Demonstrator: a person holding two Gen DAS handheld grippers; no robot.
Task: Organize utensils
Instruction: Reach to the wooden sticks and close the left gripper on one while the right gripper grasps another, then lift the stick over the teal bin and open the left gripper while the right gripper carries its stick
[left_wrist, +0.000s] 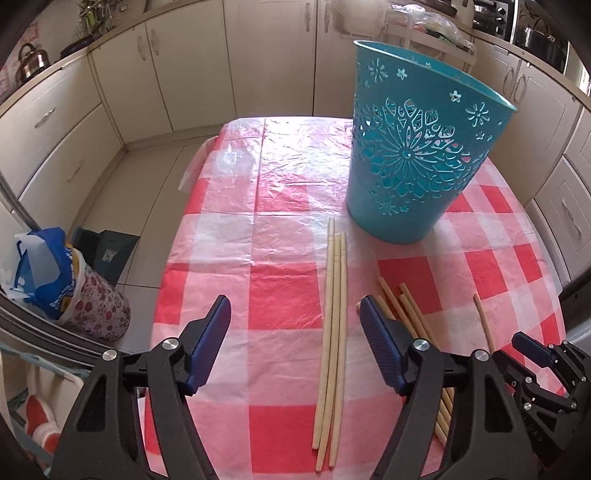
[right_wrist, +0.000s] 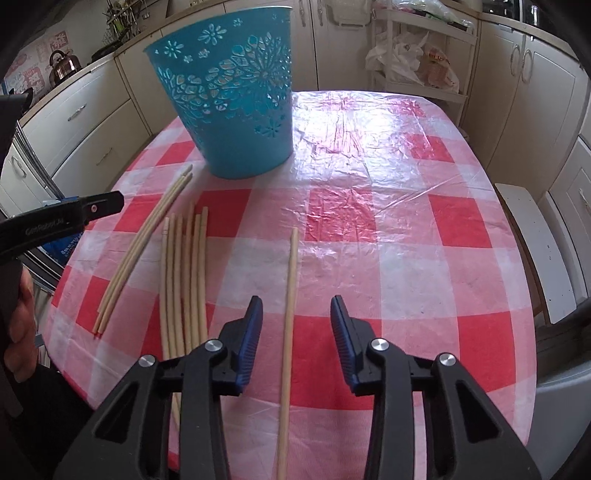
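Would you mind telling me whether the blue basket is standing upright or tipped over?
Upright. The blue basket stands on its narrower base on the checked tablecloth, with its open rim at the top; the right wrist view shows the same.

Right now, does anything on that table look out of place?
Yes: the chopsticks lie loose on the checked tablecloth instead of in the blue basket: three together, a bunch beside them, one single chopstick apart.

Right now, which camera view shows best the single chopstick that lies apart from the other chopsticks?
The right wrist view. There the single chopstick runs almost full length on the checked tablecloth, between the fingers of the open right gripper. The left wrist view shows only a short curved piece of it near the right edge.
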